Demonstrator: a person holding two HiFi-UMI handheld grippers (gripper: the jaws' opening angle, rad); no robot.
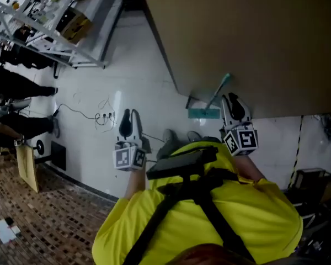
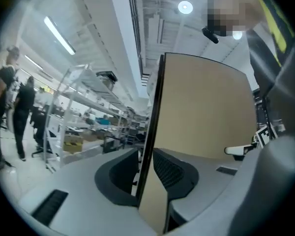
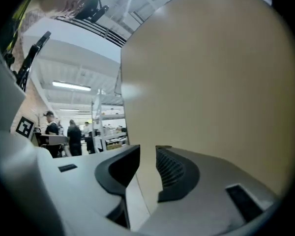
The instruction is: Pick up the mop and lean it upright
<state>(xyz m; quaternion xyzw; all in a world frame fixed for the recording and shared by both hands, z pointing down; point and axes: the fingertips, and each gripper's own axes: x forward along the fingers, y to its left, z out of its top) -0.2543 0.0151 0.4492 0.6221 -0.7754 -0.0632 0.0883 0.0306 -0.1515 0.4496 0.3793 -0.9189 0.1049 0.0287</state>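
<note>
The mop (image 1: 218,92) is on the floor (image 1: 127,65), right at the bottom edge of the big brown board (image 1: 254,37). Its flat blue-green head (image 1: 203,113) lies on the floor by the board. Its thin stick goes up from the head and rests against the board. So the long way of the mop runs up the board, tipped a little, not flat on the floor.

The right tongs (image 1: 235,100) are just beside the stick, on its right side, and point at the board. Their jaws are a little apart and there is nothing between them. They are not holding the mop. In the right gripper view I see only the board past the jaws.

The left tongs (image 1: 129,116) are far off to the left, over bare floor. Their jaws are apart too, with nothing in them.

The right hand is much nearer to the mop. I think the mop is already leaning. If so, the right tongs should pull straight back and not bump the stick, or it could slide along the board and fall.
</note>
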